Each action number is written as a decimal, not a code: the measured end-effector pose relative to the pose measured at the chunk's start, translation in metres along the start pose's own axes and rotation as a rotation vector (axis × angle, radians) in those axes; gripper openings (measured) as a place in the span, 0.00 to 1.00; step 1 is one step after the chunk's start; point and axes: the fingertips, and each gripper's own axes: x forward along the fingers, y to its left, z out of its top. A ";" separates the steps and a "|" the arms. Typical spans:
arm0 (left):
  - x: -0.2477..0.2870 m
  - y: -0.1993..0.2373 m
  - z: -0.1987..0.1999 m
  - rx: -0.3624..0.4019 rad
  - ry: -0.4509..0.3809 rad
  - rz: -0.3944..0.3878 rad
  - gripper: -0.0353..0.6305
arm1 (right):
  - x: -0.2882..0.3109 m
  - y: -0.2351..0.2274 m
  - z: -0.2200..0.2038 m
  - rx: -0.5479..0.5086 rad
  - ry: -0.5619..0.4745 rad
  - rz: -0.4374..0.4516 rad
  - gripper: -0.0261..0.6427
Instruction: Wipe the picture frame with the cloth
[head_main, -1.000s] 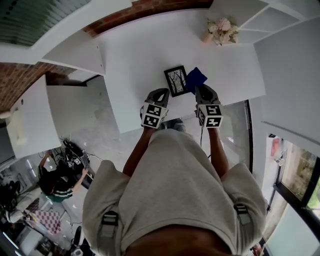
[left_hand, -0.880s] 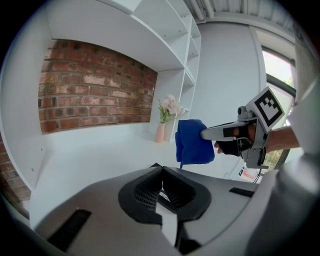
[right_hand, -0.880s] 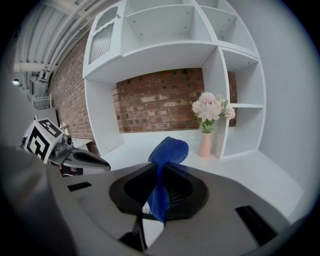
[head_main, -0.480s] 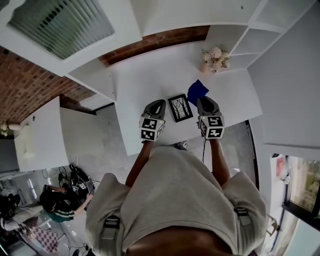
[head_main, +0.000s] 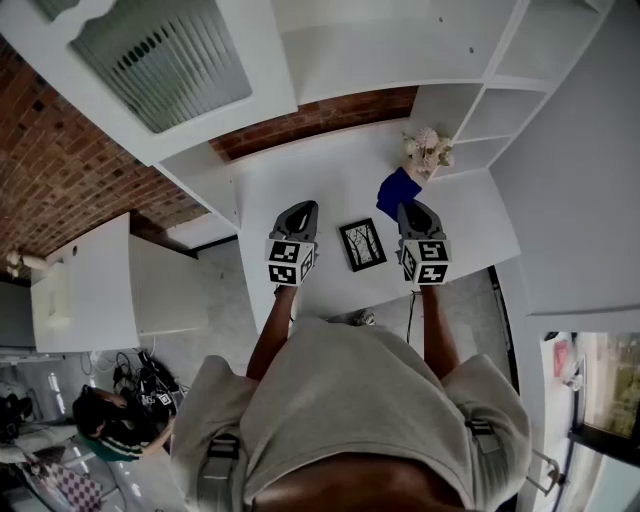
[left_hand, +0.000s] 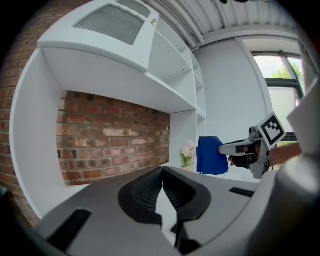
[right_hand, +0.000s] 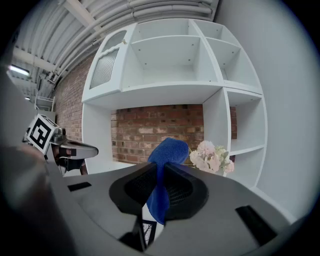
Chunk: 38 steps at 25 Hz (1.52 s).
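The black picture frame (head_main: 362, 245) lies flat on the white table (head_main: 300, 175), between the two grippers and below them. A sliver of the frame (right_hand: 150, 233) shows under the jaws in the right gripper view. My right gripper (head_main: 408, 208) (right_hand: 161, 172) is shut on the blue cloth (head_main: 397, 190) (right_hand: 168, 151), which sticks up from the jaws and hangs down between them. My left gripper (head_main: 302, 208) (left_hand: 162, 170) is shut with nothing in it, held up left of the frame. The left gripper view shows the cloth (left_hand: 210, 155) in the right gripper (left_hand: 245, 148).
A small bunch of pale flowers (head_main: 428, 150) (right_hand: 212, 157) stands at the table's far right corner by white shelves (right_hand: 235, 100). A brick wall (left_hand: 110, 145) runs behind the table. A white cabinet (head_main: 90, 285) stands to the left.
Both grippers have risen off the table, the right one carrying the blue cloth up and away from the frame. The frame has stayed flat on the table.
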 end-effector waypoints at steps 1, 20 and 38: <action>-0.001 0.005 0.007 0.000 -0.014 0.008 0.08 | 0.001 0.000 0.004 -0.001 -0.008 -0.002 0.13; -0.003 0.028 0.029 -0.001 -0.066 0.048 0.08 | 0.005 0.001 0.015 -0.013 -0.022 -0.019 0.13; -0.002 0.026 0.026 0.010 -0.059 0.035 0.08 | 0.006 0.003 0.009 -0.014 -0.006 -0.023 0.13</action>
